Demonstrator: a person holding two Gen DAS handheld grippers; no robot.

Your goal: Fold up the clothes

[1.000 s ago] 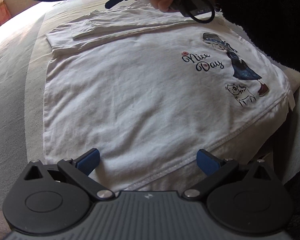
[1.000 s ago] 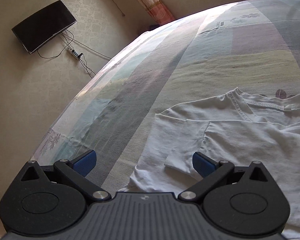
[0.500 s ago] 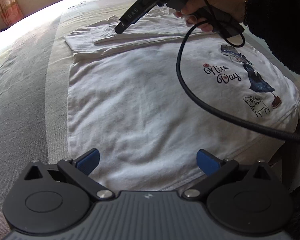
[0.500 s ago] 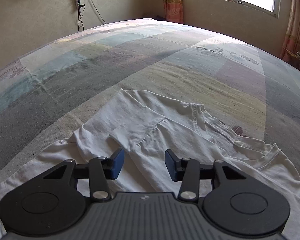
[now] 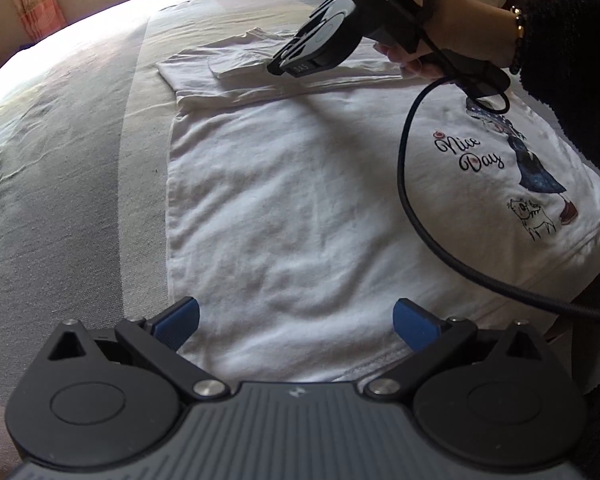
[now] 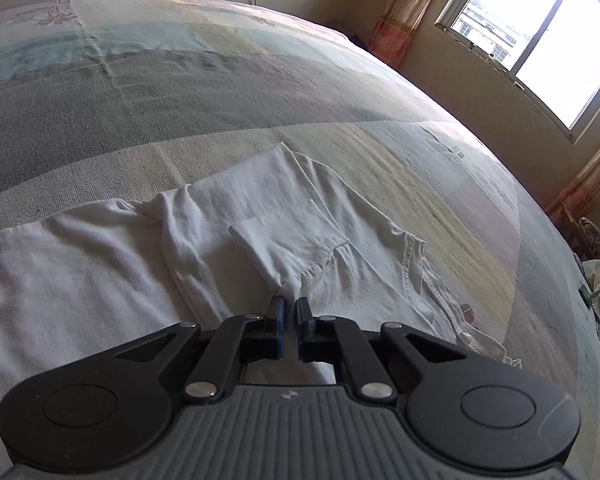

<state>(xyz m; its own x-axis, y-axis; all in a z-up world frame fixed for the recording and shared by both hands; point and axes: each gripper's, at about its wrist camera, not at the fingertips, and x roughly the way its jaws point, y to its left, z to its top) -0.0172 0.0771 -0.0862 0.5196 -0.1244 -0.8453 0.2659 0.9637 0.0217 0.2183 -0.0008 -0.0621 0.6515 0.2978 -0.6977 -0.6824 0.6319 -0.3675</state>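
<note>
White shirt (image 5: 300, 200) lies flat on the bed (image 6: 180, 80), one sleeve (image 6: 296, 236) folded across its chest. Right gripper (image 6: 289, 304) is clenched, apparently pinching that sleeve's gathered fabric. Left gripper (image 5: 296, 316) hangs released over the hem. Body folds remain.

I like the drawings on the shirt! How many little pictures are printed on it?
2. A girl in a blue dress beside the "Nice Day" writing, and a small dog just below her. Folded parts may hide more.
</note>
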